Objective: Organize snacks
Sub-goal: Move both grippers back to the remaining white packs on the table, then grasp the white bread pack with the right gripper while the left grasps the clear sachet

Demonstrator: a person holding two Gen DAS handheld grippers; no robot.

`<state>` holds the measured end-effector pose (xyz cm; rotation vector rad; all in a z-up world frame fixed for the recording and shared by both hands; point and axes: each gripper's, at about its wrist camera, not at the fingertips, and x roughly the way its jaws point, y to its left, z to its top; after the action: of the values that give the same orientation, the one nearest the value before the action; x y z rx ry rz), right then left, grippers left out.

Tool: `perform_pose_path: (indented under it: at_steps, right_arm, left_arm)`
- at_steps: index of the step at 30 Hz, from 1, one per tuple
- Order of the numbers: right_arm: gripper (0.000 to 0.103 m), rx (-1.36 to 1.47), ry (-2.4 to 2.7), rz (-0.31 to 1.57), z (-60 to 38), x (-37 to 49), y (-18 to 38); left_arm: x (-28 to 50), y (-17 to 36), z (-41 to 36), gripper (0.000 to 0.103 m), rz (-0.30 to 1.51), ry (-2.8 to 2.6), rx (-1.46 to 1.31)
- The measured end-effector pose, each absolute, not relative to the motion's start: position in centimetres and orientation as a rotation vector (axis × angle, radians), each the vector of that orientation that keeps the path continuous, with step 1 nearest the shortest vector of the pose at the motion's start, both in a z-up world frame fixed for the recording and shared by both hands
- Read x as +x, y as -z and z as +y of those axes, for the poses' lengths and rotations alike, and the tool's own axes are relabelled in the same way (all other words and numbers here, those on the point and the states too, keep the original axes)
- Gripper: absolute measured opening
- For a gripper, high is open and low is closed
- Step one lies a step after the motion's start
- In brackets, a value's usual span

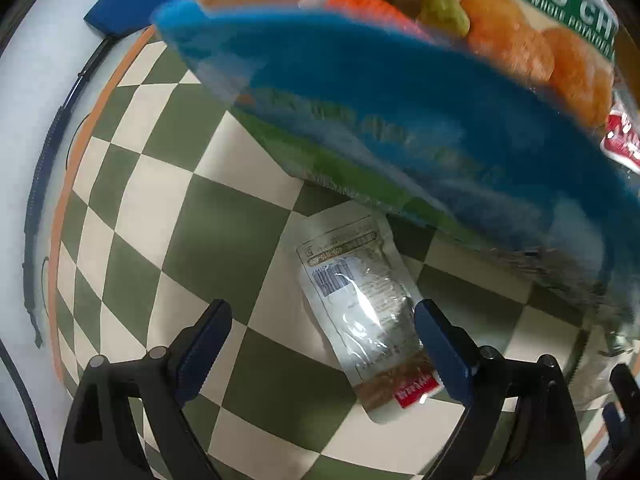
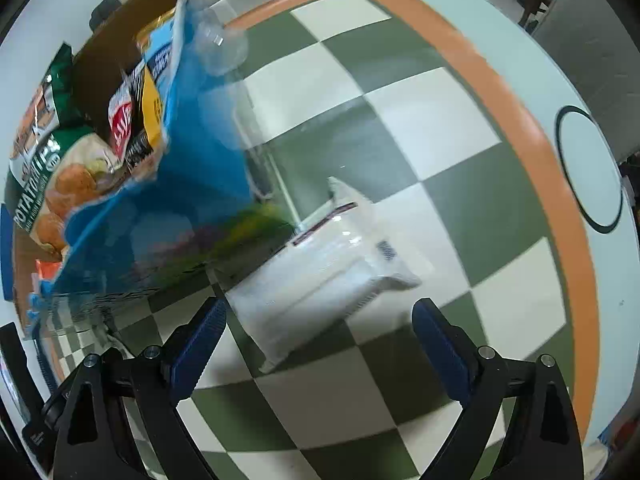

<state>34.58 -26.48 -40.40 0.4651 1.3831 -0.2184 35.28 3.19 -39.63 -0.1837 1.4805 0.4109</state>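
Hovering wide open and empty, the left gripper straddles a small pouch: light, soft, slippery; grip mid-body. The right gripper likewise gapes empty above a white packet.

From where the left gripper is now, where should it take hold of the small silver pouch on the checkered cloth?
Grip the silver pouch across its narrow width at mid-body, coming straight down from above. It lies flat on the checkered cloth, so only its long side edges offer the open left gripper a pinch. Its far end is tucked under the blue bag.
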Motion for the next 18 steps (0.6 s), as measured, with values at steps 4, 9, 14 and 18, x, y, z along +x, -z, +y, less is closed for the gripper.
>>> perform_pose_path:
  at_steps: [4, 9, 14, 18]
  right_arm:
    - [0.096, 0.388, 0.219, 1.407, -25.2, 34.8, 41.7]
    - [0.096, 0.326, 0.245, 1.429, -26.4, 33.7, 41.8]
    - [0.096, 0.400, 0.286, 1.439, -29.3, 32.0, 41.4]
    - [0.096, 0.499, 0.284, 1.420, -30.2, 32.3, 41.7]
  left_arm:
    - [34.5, 40.0, 3.2, 0.093, 1.493, -0.410, -0.174]
    - [33.0, 40.0, 3.3, 0.093, 1.525, -0.402, -0.163]
    - [31.2, 39.5, 3.5, 0.093, 1.544, -0.380, -0.196]
    - [31.4, 39.2, 3.5, 0.093, 1.532, -0.361, -0.208]
